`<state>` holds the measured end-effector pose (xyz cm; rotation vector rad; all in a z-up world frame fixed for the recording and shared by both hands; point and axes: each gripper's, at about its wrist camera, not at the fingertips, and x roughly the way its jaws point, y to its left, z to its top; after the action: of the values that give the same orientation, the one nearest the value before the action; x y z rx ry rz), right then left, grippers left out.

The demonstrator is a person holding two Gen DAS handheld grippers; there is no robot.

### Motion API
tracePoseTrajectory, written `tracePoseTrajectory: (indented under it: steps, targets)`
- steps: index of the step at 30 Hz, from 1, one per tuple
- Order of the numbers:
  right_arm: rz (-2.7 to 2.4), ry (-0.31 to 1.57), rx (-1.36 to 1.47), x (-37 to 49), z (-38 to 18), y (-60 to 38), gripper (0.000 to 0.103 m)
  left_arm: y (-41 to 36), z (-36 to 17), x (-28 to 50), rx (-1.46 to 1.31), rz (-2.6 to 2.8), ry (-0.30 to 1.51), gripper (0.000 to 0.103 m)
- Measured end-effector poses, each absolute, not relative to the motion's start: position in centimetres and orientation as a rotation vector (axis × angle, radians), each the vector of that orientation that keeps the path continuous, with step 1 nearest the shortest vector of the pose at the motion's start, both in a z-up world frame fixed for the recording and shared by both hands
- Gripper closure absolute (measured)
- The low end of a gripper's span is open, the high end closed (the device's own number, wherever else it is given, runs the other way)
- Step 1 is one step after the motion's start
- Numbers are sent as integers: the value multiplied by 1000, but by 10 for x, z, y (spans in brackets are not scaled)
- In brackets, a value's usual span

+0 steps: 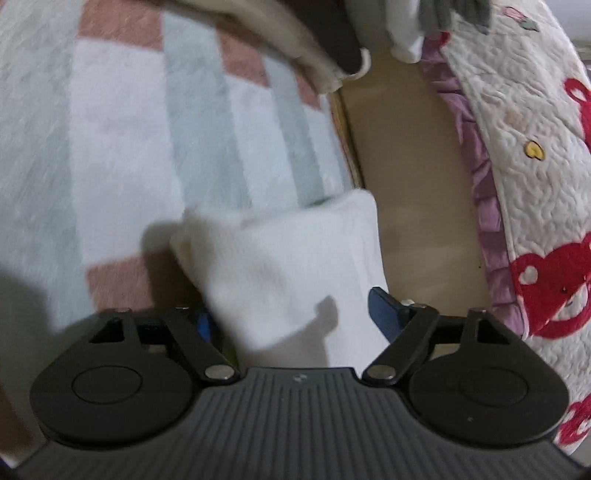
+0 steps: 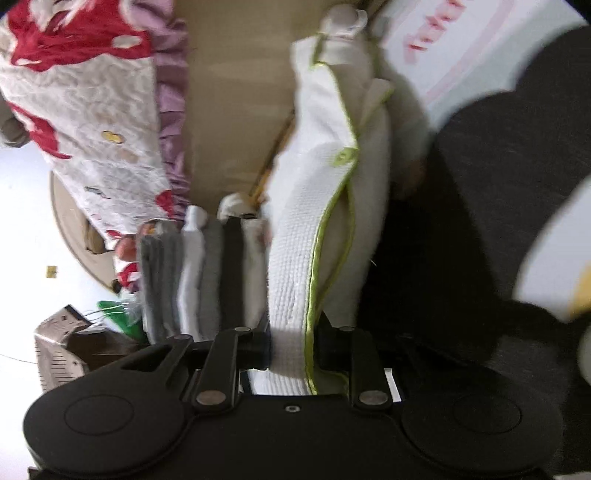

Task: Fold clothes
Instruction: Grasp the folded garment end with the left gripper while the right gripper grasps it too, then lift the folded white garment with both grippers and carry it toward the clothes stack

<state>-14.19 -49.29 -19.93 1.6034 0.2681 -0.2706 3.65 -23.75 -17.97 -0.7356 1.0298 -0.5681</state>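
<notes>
In the left wrist view, a folded white cloth (image 1: 284, 266) lies between the fingers of my left gripper (image 1: 295, 314), over a checked pink, white and grey blanket (image 1: 122, 140). The jaws stand wide, beside the cloth, with a blue pad (image 1: 384, 310) showing on the right. In the right wrist view, my right gripper (image 2: 291, 347) is shut on a white waffle-knit garment with green piping (image 2: 317, 177), which hangs forward from the jaws. Dark clothing (image 2: 461, 229) lies to its right.
A stack of folded grey, white and black clothes (image 2: 199, 266) stands left of the right gripper. A quilted cover with red prints and a purple ruffle (image 1: 524, 166) hangs at the right over tan floor (image 1: 406, 166). More clothes (image 1: 295, 33) lie at the blanket's far edge.
</notes>
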Motion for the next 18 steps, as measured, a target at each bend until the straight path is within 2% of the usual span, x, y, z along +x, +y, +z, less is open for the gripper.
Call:
tracePoseTrajectory:
  steps: [1, 3, 5, 9, 10, 11, 12, 14, 18]
  targets:
    - [-274, 275, 1607, -145, -204, -491, 77, -239, -176, 36, -672, -583, 1006, 92]
    - [-275, 313, 1582, -148, -209, -490, 76, -243, -170, 35, -544, -611, 957, 92]
    - [-289, 407, 1468, -145, -203, -489, 68, -250, -162, 34, -408, -637, 897, 92]
    - [-392, 528, 1255, -157, -185, -485, 60, -246, -158, 28, -312, -644, 869, 92]
    - [-431, 502, 1241, -165, -182, -489, 57, -247, -160, 30, -317, -639, 877, 92]
    - [-471, 474, 1228, -173, -179, -494, 52, -245, -162, 32, -332, -636, 892, 92]
    - [-504, 431, 1231, -178, -178, -503, 43, -241, -163, 33, -349, -634, 908, 92]
    - [-555, 349, 1256, -185, -178, -524, 35, -234, -164, 35, -385, -635, 935, 92]
    - [-553, 286, 1252, -167, -193, -568, 34, -243, -165, 38, -353, -647, 929, 92]
